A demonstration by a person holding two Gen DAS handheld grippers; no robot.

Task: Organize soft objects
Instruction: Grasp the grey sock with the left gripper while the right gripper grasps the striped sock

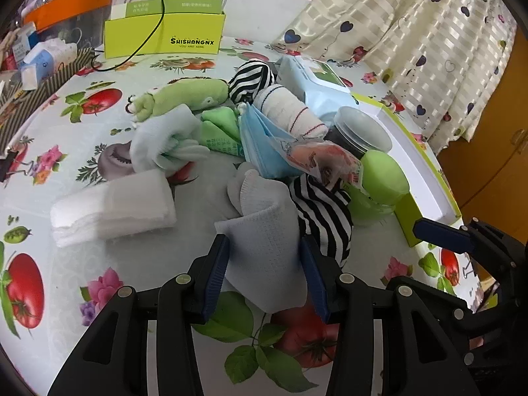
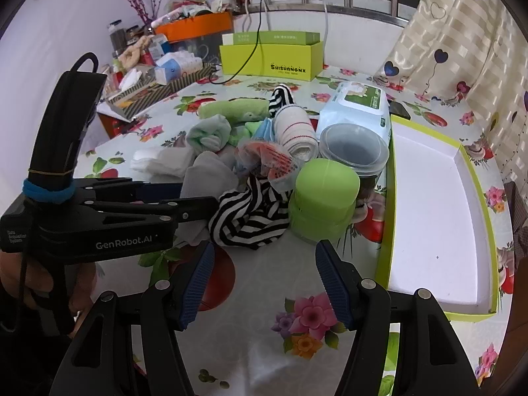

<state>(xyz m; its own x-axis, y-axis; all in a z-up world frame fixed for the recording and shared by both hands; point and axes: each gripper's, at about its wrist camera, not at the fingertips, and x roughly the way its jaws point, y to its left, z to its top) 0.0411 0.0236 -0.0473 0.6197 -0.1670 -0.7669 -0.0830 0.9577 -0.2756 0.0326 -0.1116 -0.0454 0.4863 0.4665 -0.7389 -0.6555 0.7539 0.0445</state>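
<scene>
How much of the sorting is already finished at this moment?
Nothing looks sorted yet: the white tray with the lime rim holds no item. In hand: the left tool has its fingers on either side of a grey sock, not clearly clamped. The right tool is open and holds nothing. Left: the striped cloth, rolled towel and green plush.

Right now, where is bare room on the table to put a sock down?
The white tray right of the green jar is bare. The tablecloth before the right gripper is free. The pile around the striped cloth is crowded.
</scene>
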